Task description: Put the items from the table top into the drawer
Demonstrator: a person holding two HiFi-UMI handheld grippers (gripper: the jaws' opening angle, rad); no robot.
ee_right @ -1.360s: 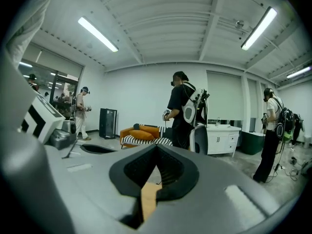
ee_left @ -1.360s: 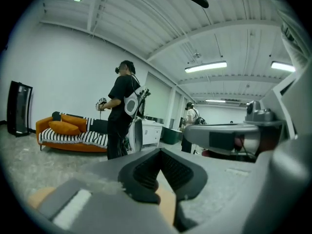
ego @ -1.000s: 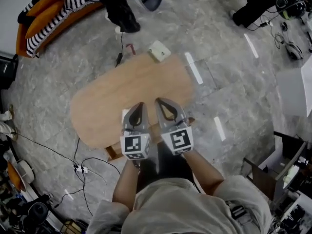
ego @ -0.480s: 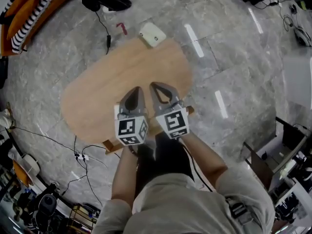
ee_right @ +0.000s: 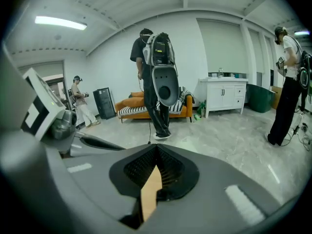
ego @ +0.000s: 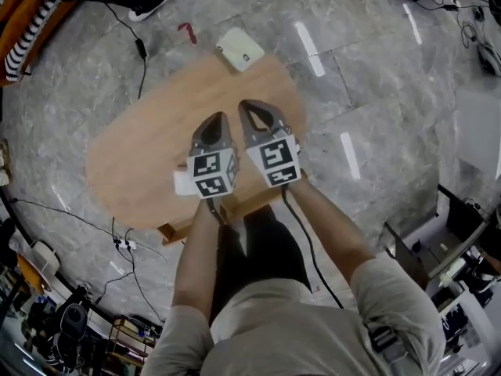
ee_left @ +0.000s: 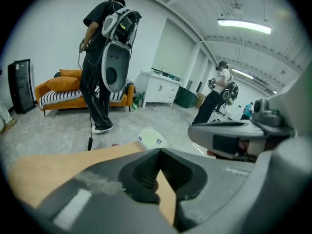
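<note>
A light wooden oval table (ego: pixel 149 155) lies below me. A small white boxy item (ego: pixel 239 49) sits at its far edge; I cannot tell whether it rests on the top or just beyond it. The left gripper view shows the same white item (ee_left: pixel 151 137) past the table (ee_left: pixel 48 165). My left gripper (ego: pixel 215 120) and right gripper (ego: pixel 252 106) hang side by side over the near half of the table, both pointing away and downward. In their own views the left gripper (ee_left: pixel 158 152) and right gripper (ee_right: pixel 157 147) each have jaws meeting at the tips, with nothing held.
Grey marble floor surrounds the table, with cables (ego: pixel 125 245) at the near left and a small red object (ego: pixel 186 31) beyond the far edge. A person with a backpack (ee_left: pixel 105 57) stands ahead by an orange sofa (ee_left: pixel 63 84). A white cabinet (ee_left: pixel 158 89) stands further back.
Both grippers have come down and forward over the table together, staying shut. The table and the white item sit closer and further left in the head view.
</note>
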